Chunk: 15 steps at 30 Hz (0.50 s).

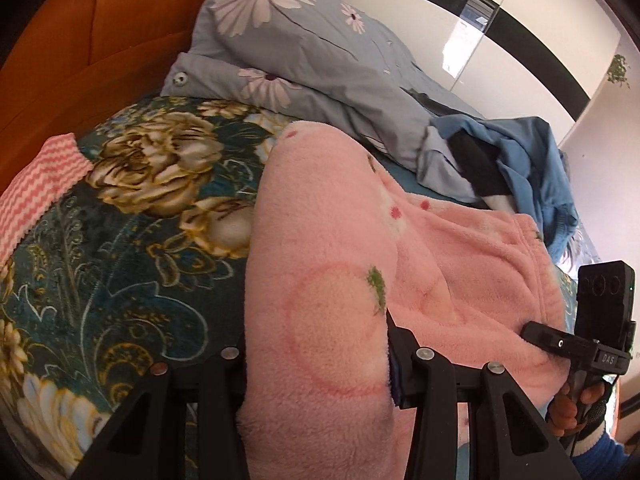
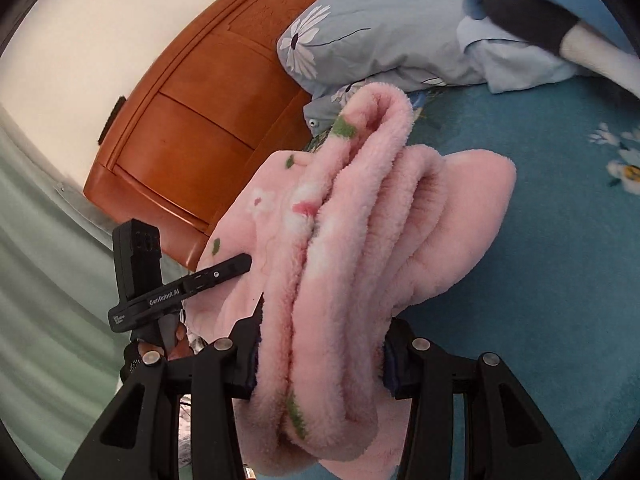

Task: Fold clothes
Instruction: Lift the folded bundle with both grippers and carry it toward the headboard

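We see the pink fleece garment [image 1: 336, 264] held over the bed [image 1: 120, 264], gathered into thick folds and gripped at two places. In our right wrist view the same garment [image 2: 360, 240] bunches into several rolled layers that run forward from the fingers, its far edge drooping over the teal bedcover [image 2: 540, 280].

Our left gripper [image 1: 316, 354] is closed on a fat fold of the fleece; the cloth fills the whole gap between the fingers and spills down below them. Our right gripper [image 2: 320, 354] is likewise clamped on the stacked layers, its fingers held apart only by the thickness of the fabric. Each gripper shows in the other's view, pointed in at the garment from the side: the right one [image 1: 560, 342] with a hand [image 1: 576, 408] wrapped on its handle, the left one [image 2: 216, 276] beside the fleece edge.

Beyond the garment lie a grey-blue floral pillow [image 1: 288, 36], a heap of blue clothes [image 1: 504, 160], and a pink zigzag cloth [image 1: 36, 196] at the bed's edge. An orange wooden headboard [image 2: 192, 112] stands behind.
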### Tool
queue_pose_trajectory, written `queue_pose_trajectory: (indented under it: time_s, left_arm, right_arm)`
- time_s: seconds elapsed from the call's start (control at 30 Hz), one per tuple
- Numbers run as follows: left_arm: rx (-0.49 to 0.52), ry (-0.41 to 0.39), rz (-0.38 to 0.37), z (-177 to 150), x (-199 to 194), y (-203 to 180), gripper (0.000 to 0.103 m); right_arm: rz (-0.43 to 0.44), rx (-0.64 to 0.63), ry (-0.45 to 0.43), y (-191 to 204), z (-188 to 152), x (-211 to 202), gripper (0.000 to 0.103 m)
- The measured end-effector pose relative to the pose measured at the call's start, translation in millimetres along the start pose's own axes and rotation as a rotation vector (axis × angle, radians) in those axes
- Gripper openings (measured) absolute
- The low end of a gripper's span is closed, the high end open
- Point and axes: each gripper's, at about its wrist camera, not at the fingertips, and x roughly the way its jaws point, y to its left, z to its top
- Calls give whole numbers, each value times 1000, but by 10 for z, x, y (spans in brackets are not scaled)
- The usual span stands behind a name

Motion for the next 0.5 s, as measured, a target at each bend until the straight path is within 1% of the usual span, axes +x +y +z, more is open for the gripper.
queue_pose_trajectory:
  time_s: [0.03, 0.1, 0.23, 0.33, 0.5]
  left_arm:
    - [-11, -4, 8, 24, 2, 107, 47]
    - [-13, -1, 12, 66, 40, 203, 47]
    - [-17, 6, 19, 149, 118, 394, 47]
    - [-7, 6, 15, 224, 162, 419, 47]
    - [6, -9, 11, 371, 193, 458, 47]
  right_arm:
    - [-3, -18, 9, 38, 30, 115, 47]
    - [-8, -32, 22, 66, 83, 286, 47]
    - [-6, -12, 27, 32, 102, 500, 47]
    - [-17, -29, 34, 67, 168, 664, 47]
    - [-10, -20, 17, 72, 225, 714, 47]
